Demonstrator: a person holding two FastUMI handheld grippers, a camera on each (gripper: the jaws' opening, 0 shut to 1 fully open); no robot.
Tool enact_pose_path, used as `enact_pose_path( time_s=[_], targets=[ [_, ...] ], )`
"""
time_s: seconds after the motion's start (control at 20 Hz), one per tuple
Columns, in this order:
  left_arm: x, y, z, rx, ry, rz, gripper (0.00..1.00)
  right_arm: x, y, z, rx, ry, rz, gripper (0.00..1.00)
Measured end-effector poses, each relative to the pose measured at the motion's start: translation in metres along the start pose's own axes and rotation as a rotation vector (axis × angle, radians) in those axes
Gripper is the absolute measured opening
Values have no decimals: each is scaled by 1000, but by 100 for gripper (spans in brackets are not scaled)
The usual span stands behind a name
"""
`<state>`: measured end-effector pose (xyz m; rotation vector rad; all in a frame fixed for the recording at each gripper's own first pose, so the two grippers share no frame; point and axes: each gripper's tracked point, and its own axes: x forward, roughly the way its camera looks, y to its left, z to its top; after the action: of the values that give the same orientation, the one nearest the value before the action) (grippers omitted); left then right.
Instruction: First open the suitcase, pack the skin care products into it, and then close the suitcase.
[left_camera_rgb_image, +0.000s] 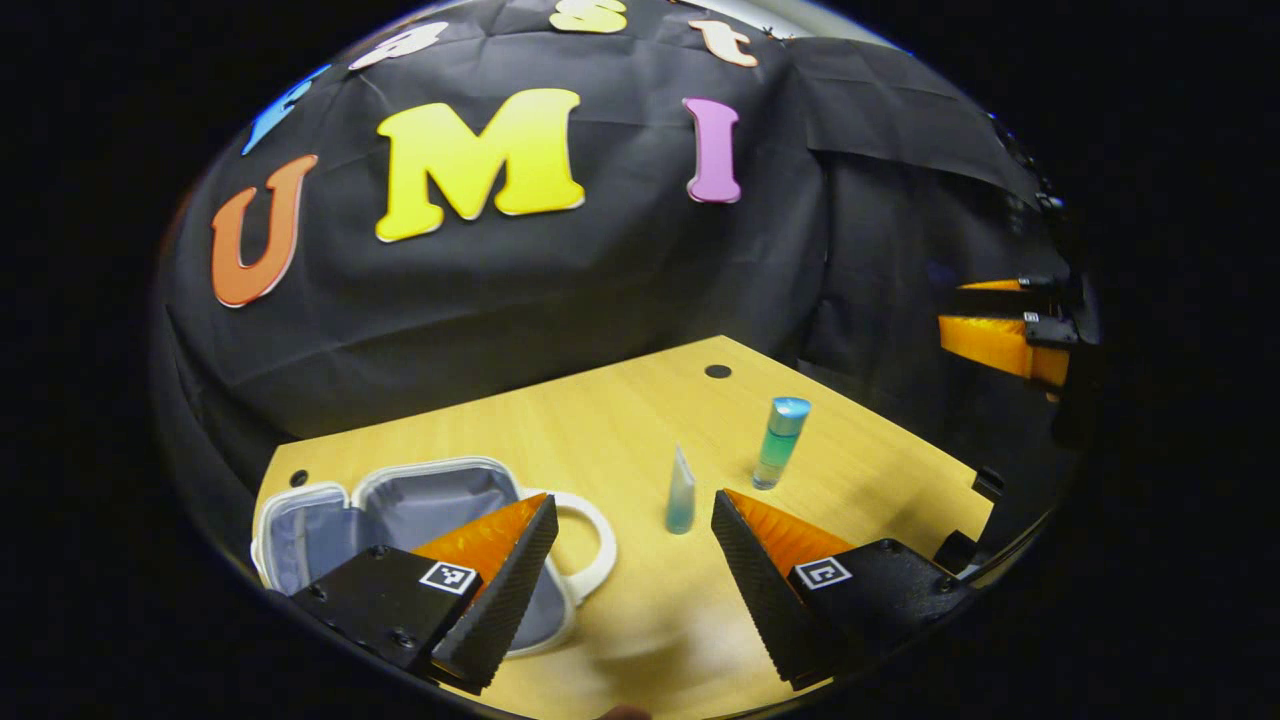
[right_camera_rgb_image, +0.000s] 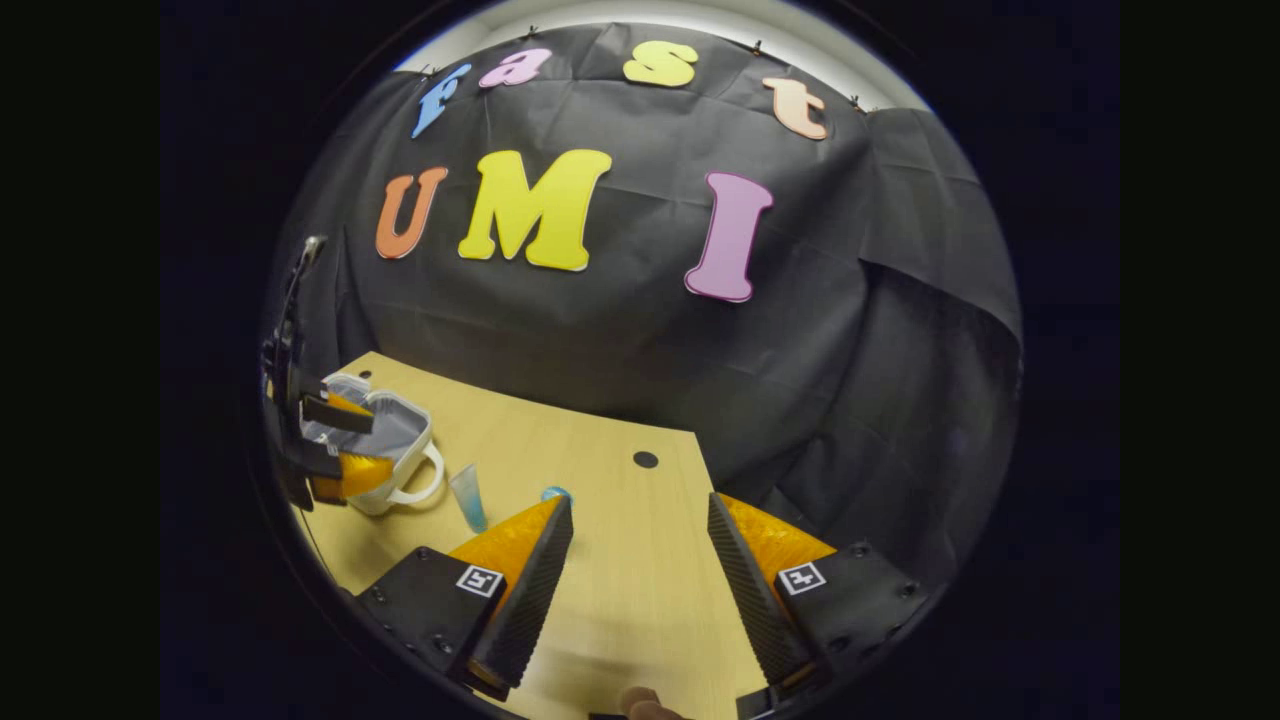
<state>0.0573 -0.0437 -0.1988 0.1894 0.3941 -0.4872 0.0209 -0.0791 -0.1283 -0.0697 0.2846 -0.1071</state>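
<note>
- Both tools are wide open and holding nothing: left tool (left_camera_rgb_image: 635, 555) hangs over the table (left_camera_rgb_image: 620, 420) near the case (left_camera_rgb_image: 400, 510), right tool (right_camera_rgb_image: 640, 570) sits further along.
- Case is already open, lining up, near the table's left end. Nothing in it that I can see.
- Tube (left_camera_rgb_image: 681, 492) and bottle (left_camera_rgb_image: 781, 442) both stand upright just beyond the left tool, close together. Biggest risk, I'd say: a sloppy reach tips the skinny tube or knocks the bottle rolling.
- Bottle isn't far from the table's right edge, so it could go over.
- Plenty of bare table between case and tube for moving.
</note>
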Motion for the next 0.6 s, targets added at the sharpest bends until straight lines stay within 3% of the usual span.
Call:
enact_pose_path(
  time_s=[0.25, 0.45, 0.6],
  targets=[
    [78, -28, -40, -77, 83, -29, 100, 23, -21, -19, -18, 46, 14, 81],
    [126, -22, -82, -143, 145, 36, 100, 41, -33, -43, -32, 106, 34, 81],
    [144, -15, -85, -175, 112, 72, 99, 55, -36, -60, -41, 131, 50, 81]
  ],
)
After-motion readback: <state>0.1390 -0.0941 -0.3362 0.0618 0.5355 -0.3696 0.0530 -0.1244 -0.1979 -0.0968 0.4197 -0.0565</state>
